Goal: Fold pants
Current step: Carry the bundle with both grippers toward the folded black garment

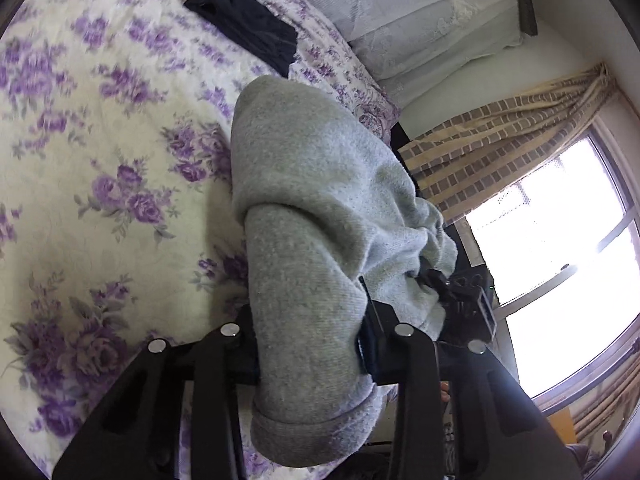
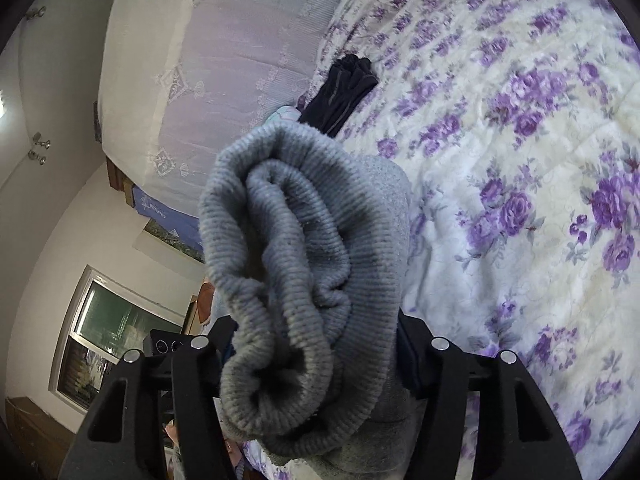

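Grey sweatpants (image 1: pixel 316 208) hang between my two grippers, lifted above the bed. My left gripper (image 1: pixel 308 356) is shut on a grey leg with its cuff hem drooping toward the camera. My right gripper (image 2: pixel 312 356) is shut on the bunched ribbed waistband (image 2: pixel 288 264), which fills the middle of the right wrist view. The other gripper shows as black parts (image 1: pixel 464 300) at the far end of the cloth. The fingertips of both are hidden by fabric.
The bed carries a cream quilt with purple flowers (image 1: pixel 100 168) (image 2: pixel 520 160). A folded black garment (image 1: pixel 248 28) (image 2: pixel 340 92) lies near the white lace pillows (image 1: pixel 420 12) (image 2: pixel 208 60). A window and checked curtain (image 1: pixel 500 152) stand beside the bed.
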`<state>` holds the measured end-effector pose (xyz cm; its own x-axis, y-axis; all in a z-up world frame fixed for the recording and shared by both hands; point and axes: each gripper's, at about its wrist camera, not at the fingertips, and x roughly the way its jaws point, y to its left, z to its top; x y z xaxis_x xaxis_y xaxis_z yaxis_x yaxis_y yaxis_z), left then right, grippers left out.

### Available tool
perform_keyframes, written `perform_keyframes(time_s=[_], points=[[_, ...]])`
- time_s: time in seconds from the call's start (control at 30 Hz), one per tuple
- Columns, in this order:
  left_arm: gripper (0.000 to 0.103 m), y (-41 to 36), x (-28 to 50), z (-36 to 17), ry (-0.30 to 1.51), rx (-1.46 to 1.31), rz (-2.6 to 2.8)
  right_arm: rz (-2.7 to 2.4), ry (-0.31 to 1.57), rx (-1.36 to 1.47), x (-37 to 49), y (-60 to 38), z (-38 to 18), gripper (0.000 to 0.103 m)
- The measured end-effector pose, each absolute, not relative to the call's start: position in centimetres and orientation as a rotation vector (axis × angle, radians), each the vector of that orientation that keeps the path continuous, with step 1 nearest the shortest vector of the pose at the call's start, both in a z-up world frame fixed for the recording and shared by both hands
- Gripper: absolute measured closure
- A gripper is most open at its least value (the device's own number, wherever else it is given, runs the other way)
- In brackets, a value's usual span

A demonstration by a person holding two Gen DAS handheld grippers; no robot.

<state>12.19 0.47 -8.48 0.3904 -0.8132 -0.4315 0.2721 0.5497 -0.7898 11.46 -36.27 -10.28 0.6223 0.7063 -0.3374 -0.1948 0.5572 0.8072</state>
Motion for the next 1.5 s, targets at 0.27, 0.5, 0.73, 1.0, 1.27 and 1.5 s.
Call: perform_keyframes(time_s=[0.27, 0.5, 0.73, 1.0, 1.27, 1.5], points=[[0.070, -0.3, 9.6, -6.8, 0.899, -0.641, -0.843, 0.618, 0.708, 0.792, 9.5, -37.4, -9.5, 0.042], [0.070, -0.4, 13.5, -7.9, 1.014, -0.671, -0.814, 0.597, 0.783, 0.797, 12.6, -36.9, -9.8, 0.042], [0.070, -0.3, 22.9, 1.7, 0.878, -0.527, -0.800, 0.675, 0.666, 0.716, 22.8, -36.2, -1.8, 0.042], [0.069, 0.2, 39.5, 12.6, 0.764, -0.456, -0.703, 0.753, 0.653, 0.723, 42.8, -35.3, 7.8, 0.042], [0.069, 3.3, 54.9, 9.7, 0.822, -0.572, -0.602, 0.728, 0.745, 0.697, 58.2, -31.7, 6.2, 0.042], [0.064, 4.6, 61.8, -3.2, 1.008, -0.649, -0.513, 0.603, 0.947, 0.777, 65.6, -30.6, -6.8, 0.042]])
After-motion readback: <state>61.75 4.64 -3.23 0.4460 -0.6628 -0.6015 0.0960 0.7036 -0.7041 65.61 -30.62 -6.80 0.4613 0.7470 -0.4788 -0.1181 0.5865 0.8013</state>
